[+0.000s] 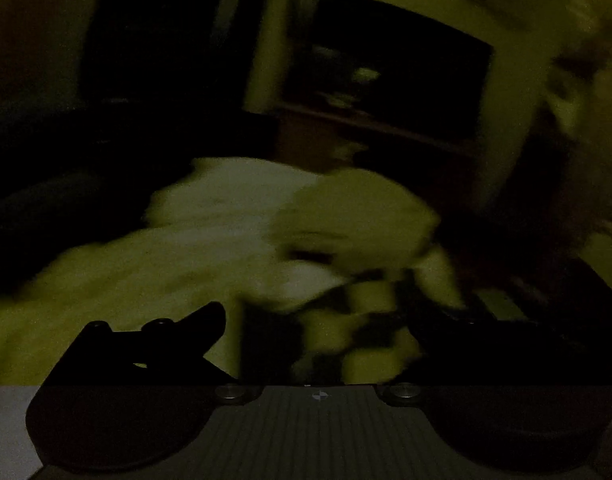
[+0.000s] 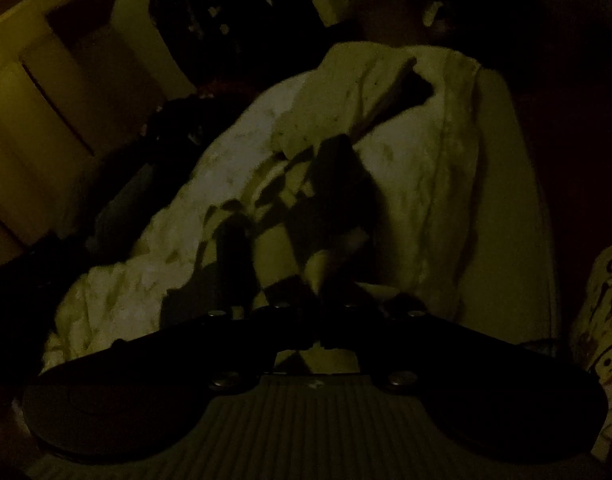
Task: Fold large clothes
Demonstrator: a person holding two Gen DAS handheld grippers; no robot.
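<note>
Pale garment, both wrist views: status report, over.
Left gripper open, nothing clamped. Right gripper shut; whether it pinches cloth, too dark to tell. Pale garment lies rumpled, unfolded. Left view blurred; no obstruction visible.

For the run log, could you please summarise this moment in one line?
step: fold pale garment | left gripper: open | right gripper: shut, hold unclear
</note>
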